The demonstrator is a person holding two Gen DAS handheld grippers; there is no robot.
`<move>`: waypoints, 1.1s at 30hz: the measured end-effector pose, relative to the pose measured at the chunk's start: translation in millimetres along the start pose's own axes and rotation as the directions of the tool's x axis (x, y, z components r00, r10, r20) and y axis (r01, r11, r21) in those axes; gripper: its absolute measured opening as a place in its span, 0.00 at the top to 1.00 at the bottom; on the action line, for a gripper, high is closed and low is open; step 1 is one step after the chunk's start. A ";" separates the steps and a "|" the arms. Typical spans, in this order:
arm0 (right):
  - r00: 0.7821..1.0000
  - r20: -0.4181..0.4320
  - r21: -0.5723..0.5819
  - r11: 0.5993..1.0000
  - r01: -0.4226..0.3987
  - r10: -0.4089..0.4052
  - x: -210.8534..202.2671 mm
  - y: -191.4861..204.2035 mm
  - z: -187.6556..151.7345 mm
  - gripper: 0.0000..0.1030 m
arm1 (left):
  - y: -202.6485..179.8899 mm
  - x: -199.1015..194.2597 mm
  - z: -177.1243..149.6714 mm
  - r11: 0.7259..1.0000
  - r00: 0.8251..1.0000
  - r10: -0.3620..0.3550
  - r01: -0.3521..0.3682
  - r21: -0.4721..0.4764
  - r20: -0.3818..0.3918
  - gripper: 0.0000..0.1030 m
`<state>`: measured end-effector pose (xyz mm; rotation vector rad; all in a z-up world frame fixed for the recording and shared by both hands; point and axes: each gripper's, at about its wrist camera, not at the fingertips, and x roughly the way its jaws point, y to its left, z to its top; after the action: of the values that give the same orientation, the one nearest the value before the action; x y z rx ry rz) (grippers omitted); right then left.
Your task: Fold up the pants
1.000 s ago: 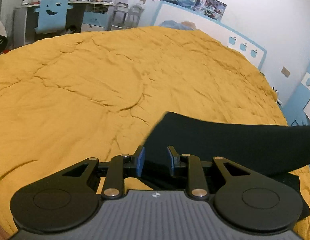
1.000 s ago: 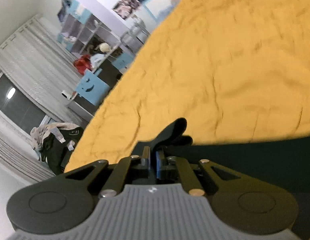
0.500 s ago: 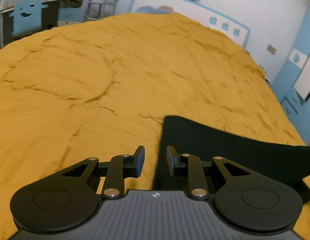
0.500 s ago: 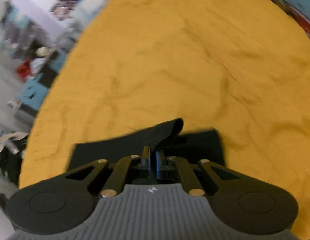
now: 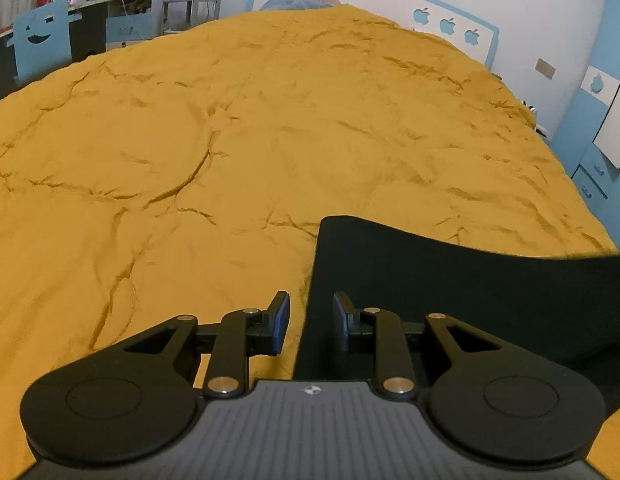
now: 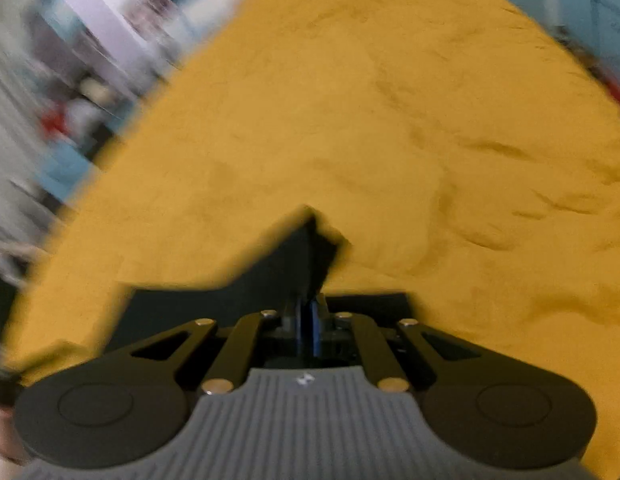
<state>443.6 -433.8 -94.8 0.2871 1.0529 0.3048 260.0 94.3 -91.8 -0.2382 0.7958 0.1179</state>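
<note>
Black pants (image 5: pixel 450 280) lie on a mustard-yellow bedspread (image 5: pixel 250 140), and you hold a gripper in each hand over them. Your left gripper (image 5: pixel 308 322) has its two blue-padded fingers (image 5: pixel 279 322) spread apart with nothing between them. The left edge of the pants runs up between those fingers, so the cloth sits mostly ahead and to the right of this gripper, with bare bedspread to its left. The flat black panel stretches away to the right, its long axis running across the view and out past the right edge.

Your right gripper (image 6: pixel 308 330) has its fingers pressed together on a fold of the pants (image 6: pixel 298 260), which rises from the tips in a peaked flap. More black cloth lies flat on the bedspread (image 6: pixel 390 120) just beneath and to either side. By my reading, the right hand is the one carrying the fold, and the next move depends on where that flap lands on the flat panel.

The right view is smeared with blur, so the flap's edges are unclear. Waistband and leg ends cannot be told apart in either view.
</note>
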 end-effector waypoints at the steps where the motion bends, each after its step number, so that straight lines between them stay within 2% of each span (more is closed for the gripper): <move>1: 1.000 -0.015 0.018 1.000 0.001 -0.001 10.4 -7.1 -3.0 1.00 | -0.1 0.5 -1.0 1.000 1.000 0.002 -0.002 -0.002 -0.001 0.71; 6: 1.000 0.001 0.114 0.993 -0.028 0.028 27.9 -31.9 -14.9 1.00 | 0.6 1.1 -4.9 1.000 1.000 0.014 -0.014 0.016 -0.018 0.71; 10: 1.000 0.009 0.160 0.987 -0.029 0.028 30.8 -38.1 -20.1 1.00 | 5.5 4.5 -6.1 1.000 1.000 0.018 -0.019 -0.016 -0.025 0.71; 13: 0.998 0.046 0.226 0.972 -0.058 0.049 20.5 -36.4 -35.2 0.93 | 5.8 2.7 -8.8 1.000 1.000 0.016 -0.016 -0.014 -0.023 0.71; 14: 0.996 0.055 0.251 0.964 -0.083 0.072 17.1 -40.1 -39.0 0.92 | 6.1 1.7 -9.8 1.000 1.000 0.016 -0.016 -0.012 -0.022 0.71; 17: 0.980 0.070 0.351 0.915 -0.199 0.186 13.9 -54.5 -54.1 0.75 | 9.7 0.7 -12.7 1.000 1.000 0.013 -0.013 -0.022 -0.026 0.71; 23: 0.962 0.109 0.447 0.851 -0.274 0.252 5.4 -72.7 -77.1 0.76 | 12.8 -2.1 -16.8 0.998 0.999 -0.006 0.004 -0.056 -0.034 0.71; 26: 0.967 0.116 0.462 0.850 -0.254 0.226 1.6 -72.0 -81.8 0.79 | 11.5 -3.2 -17.3 0.999 1.000 -0.004 0.003 -0.050 -0.028 0.71; 28: 0.971 0.134 0.462 0.855 -0.236 0.196 -6.7 -72.1 -84.6 0.76 | 11.3 -6.4 -18.0 0.998 1.000 -0.011 0.010 -0.056 -0.021 0.71; 33: 0.968 0.112 0.517 0.819 -0.251 0.226 -7.6 -71.6 -96.0 0.65 | 9.7 -7.5 -20.0 0.998 1.000 -0.010 0.009 -0.056 -0.022 0.71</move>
<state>363.3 -494.4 -160.1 0.9281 1.0426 0.2253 239.0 98.4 -101.6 -0.2966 0.8138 0.1285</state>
